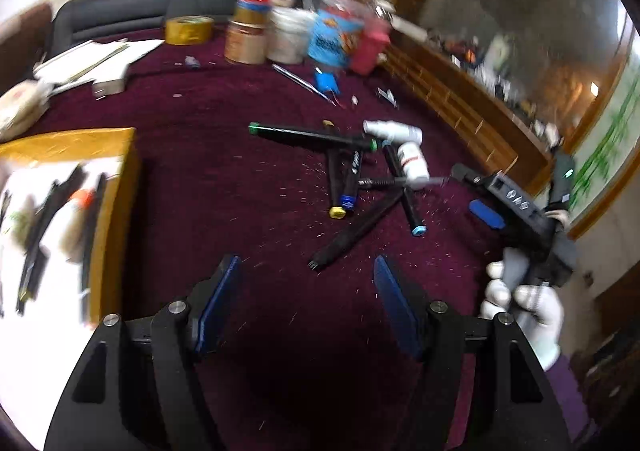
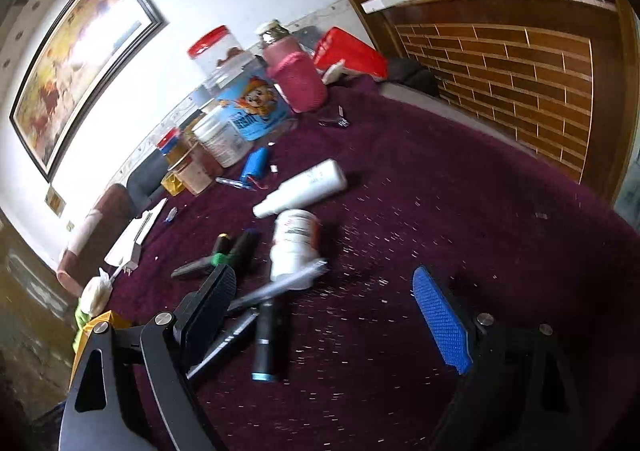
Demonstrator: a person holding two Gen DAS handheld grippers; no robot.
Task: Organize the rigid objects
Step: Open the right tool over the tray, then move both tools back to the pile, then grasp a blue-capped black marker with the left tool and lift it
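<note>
Your bench (image 1: 224, 179) carries a maroon cloth that fills both views. In the left wrist view a yellow-walled box (image 1: 116, 179) sits at nine o'clock with dark pens lying blurred inside it, and a row of jars and tape rolls (image 1: 288, 35) stands at twelve o'clock. At the centre lies the pile you are sorting: a long black marker with green ends (image 1: 312, 136) lies across the top of it, two white bottles (image 1: 400, 147) lie just beside its right end at about one o'clock, and more black markers (image 1: 360, 195) cross one another below, one with a yellow cap and one with a light blue cap. Your left gripper (image 1: 308, 283) hangs over bare cloth at six o'clock of the pile, its jaws apart with nothing between them. Your right gripper (image 2: 320, 315) shows its jaws wide apart too; the light-blue-capped marker (image 2: 266, 339) lies on the cloth between them, untouched by either pad. Your gloved right hand (image 1: 520, 303) shows at four o'clock in the left view.
</note>
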